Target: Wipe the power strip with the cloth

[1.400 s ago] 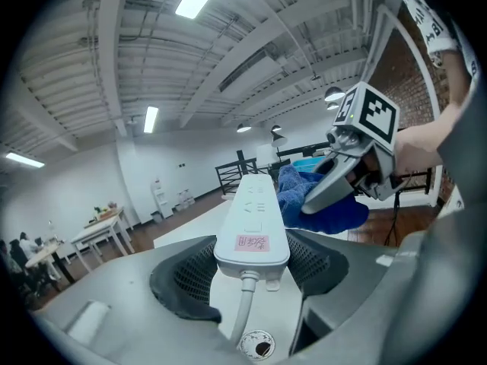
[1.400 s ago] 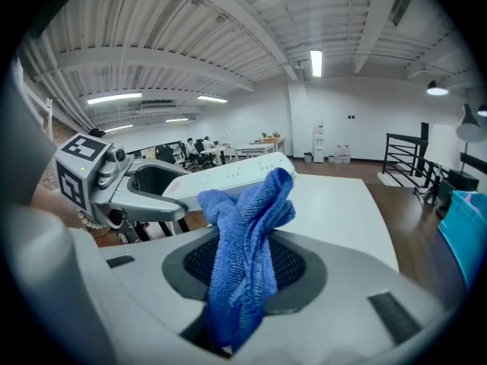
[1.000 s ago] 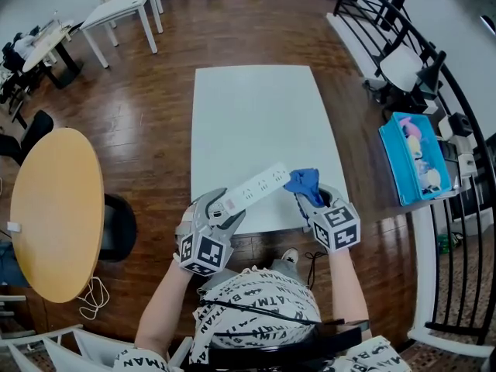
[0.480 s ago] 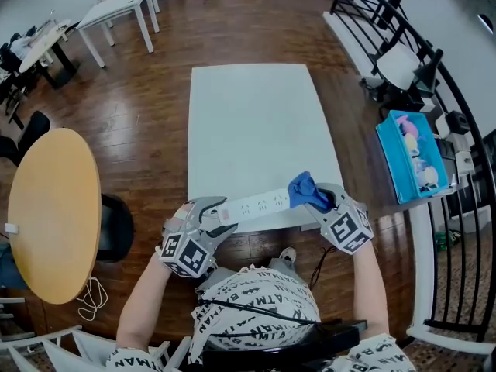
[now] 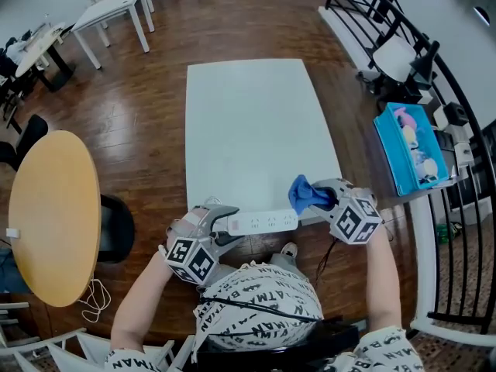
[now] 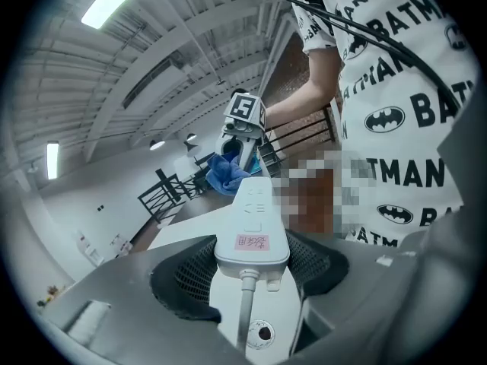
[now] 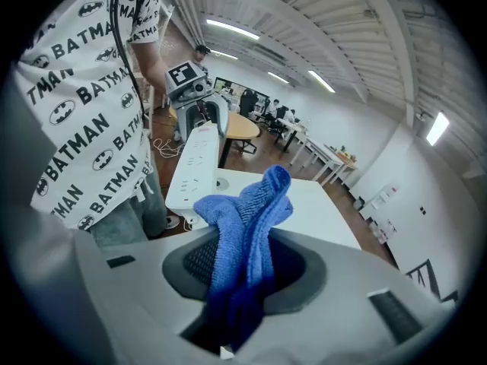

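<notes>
One strip [image 5: 263,223] hangs over the counter's [image 5: 248,130] 6 o'clock edge, with the left gripper's [image 5: 221,222] fingers clenched on its cord end. One cloth [image 5: 304,194], at the strip's 2 o'clock, is pinched in the right gripper's [image 5: 324,201] fingers. Held by one end only, the strip could swing or slip under wiping pressure.

We hold the strip [image 5: 263,223] by its nine o'clock end in the left gripper [image 5: 219,222], and it runs along the near edge of the table [image 5: 248,122], at six o'clock in our view. The right gripper [image 5: 329,198], at four o'clock, clasps a blue cloth [image 5: 304,194] bunched just beside the strip's three o'clock end. We cannot tell whether cloth and strip touch. A round table [image 5: 50,215] sits at nine o'clock and a blue bin [image 5: 411,149] at three, with a railing [image 5: 463,277] beyond the bin. White desks [image 5: 116,6] stand at eleven on the wood floor [image 5: 155,115].
</notes>
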`<state>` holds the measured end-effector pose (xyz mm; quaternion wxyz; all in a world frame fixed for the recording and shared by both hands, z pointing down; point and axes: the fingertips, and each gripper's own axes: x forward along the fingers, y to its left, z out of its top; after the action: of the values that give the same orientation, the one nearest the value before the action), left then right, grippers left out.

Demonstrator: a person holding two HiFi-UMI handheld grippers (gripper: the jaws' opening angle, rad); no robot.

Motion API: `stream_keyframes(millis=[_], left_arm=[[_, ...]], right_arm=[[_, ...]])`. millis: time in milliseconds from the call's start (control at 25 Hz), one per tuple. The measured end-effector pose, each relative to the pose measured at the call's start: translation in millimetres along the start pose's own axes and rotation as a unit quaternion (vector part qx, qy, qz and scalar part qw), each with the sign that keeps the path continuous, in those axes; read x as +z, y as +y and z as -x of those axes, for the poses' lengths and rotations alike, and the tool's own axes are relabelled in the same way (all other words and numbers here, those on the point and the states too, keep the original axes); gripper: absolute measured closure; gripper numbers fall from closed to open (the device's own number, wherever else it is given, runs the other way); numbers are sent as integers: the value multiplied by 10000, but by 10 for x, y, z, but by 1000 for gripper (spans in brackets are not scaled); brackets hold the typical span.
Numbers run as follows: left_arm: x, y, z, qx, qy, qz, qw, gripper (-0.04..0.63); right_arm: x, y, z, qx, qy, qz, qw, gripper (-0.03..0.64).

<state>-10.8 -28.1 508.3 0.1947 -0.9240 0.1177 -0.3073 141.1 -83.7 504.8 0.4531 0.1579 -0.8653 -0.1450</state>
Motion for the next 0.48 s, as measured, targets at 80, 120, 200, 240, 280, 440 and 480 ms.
stream_keyframes(millis=[80, 120, 200, 240, 280, 440, 480], left_arm=[[19, -43, -19, -108, 15, -68, 9999, 313], [29, -69, -24, -164, 20, -106, 9998, 313], [59, -132, -36, -270, 20, -220, 9994, 313], [87, -161, -49, -315, 5, -278, 9991, 313], [121, -182, -67, -351, -17, -332, 9988, 313], [241, -192, -120, -416, -85, -488, 9979, 312], [265, -197, -124, -440, -102, -512, 9977, 313]], right_arm=[[-8, 48, -9, 146, 54, 105, 9998, 480], [-2, 66, -14, 203, 47, 135, 9997, 480], [49, 121, -25, 373, -27, 173, 9992, 480], [92, 162, -33, 499, -74, 200, 9985, 480], [140, 208, -42, 629, -108, 245, 9977, 480], [378, 331, -89, 912, -190, 566, 9940, 480], [450, 341, -89, 942, -238, 625, 9933, 480]])
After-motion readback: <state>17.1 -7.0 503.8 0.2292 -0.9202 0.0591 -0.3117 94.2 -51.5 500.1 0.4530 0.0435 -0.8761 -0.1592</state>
